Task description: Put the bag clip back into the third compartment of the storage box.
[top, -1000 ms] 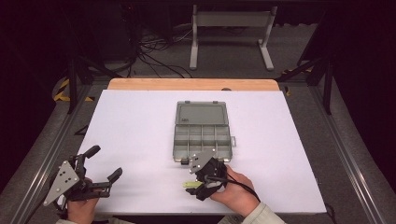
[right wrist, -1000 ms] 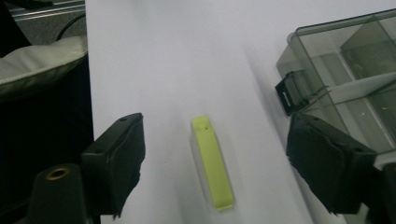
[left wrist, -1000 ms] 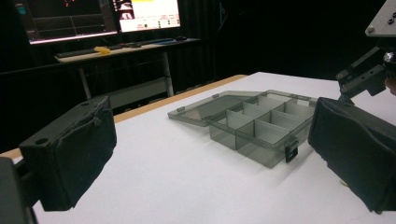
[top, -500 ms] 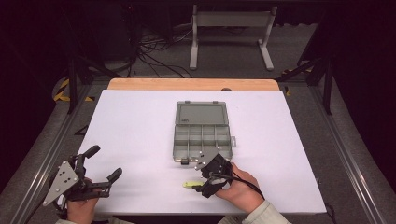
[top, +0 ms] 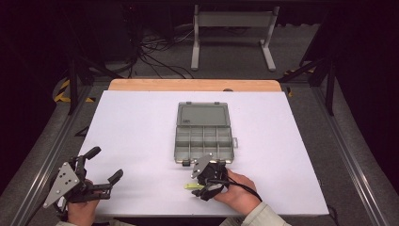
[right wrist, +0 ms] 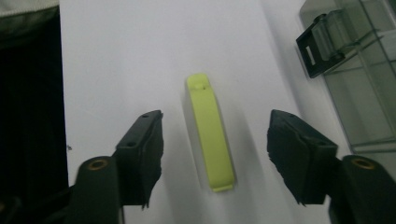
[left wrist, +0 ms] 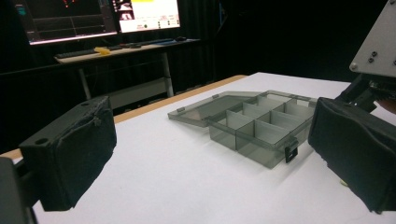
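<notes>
We are over the lime-green strip (right wrist: 210, 139), a slim flat piece lying on the white desk (top: 136, 132) just in front of the near edge of the open grey compartment box (top: 204, 139). In the right gripper view its long axis runs straight away from us, up the middle of the gap between our right fingers (right wrist: 144, 149), parallel to the pads and not across them. It sits a little closer to the left pad than to the right one, with bare desk showing on both sides.

The right gripper (top: 205, 181) has just been closing its fingers, yet they stand about half open and touch nothing; the strip lies between them, free. Because the pads face the strip's two long edges, we judge that a plain squeeze would meet it across its narrow width, so no turn of the wrist looks needed; the fingers may need to go lower to catch such a thin piece.

The right hand is plainly the nearer one. The left gripper (top: 96, 176) rests well apart at the desk's near left corner, its fingers (left wrist: 70, 158) spread wide and empty, looking across at the box (left wrist: 257, 126).
</notes>
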The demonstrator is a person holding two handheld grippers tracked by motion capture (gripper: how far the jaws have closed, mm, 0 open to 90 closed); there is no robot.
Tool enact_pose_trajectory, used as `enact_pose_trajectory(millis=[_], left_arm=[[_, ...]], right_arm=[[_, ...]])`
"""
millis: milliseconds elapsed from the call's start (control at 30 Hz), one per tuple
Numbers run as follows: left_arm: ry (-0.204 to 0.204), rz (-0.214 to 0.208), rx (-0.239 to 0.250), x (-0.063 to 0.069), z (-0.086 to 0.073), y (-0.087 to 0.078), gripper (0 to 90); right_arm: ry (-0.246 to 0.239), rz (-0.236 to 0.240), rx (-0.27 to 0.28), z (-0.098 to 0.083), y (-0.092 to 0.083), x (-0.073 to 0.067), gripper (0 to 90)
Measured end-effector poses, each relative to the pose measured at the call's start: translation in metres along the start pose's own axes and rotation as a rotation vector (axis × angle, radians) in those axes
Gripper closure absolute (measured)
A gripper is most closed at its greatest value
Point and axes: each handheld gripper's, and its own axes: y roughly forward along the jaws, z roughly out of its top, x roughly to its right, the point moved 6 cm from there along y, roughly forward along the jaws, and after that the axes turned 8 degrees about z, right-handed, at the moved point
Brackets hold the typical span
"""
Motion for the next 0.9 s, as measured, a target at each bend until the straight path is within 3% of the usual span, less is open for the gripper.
enact_pose_trajectory(millis=[467,633,900], left_arm=[[0.001,0.000,-0.003,0.000,0.000,0.000,1.7],[0.001,0.001,-0.002,0.001,0.000,0.000,1.7],[-0.001,0.004,-0.004,0.000,0.000,0.000,1.7]], right_arm=[[-0.041,0.022,-0.036,0.000,0.005,-0.001,77.5],[-0.050,0.015,-0.031,0.001,0.003,0.000,77.9],[-0.056,-0.005,0.035,0.011,-0.019,-0.003,78.0]])
